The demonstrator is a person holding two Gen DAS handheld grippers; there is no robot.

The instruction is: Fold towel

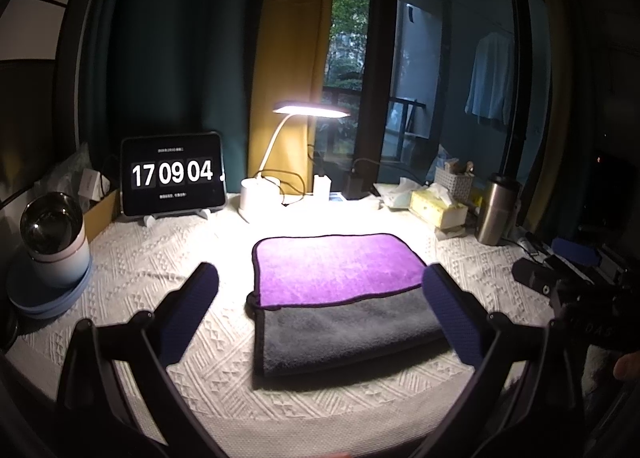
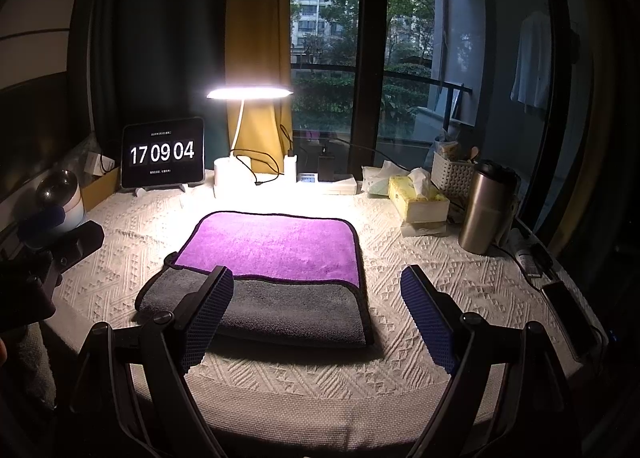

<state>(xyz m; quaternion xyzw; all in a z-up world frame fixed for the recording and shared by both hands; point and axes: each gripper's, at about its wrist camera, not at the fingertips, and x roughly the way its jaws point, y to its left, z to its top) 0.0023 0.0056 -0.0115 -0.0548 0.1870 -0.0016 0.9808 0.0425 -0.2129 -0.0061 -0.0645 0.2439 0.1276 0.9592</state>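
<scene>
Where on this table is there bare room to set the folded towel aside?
Bare tablecloth lies right of the towel, short of the steel tumbler, and left of it toward the tablet clock. A strip along the near edge is free too. The back row is crowded: lamp base, tissue box, basket.
</scene>
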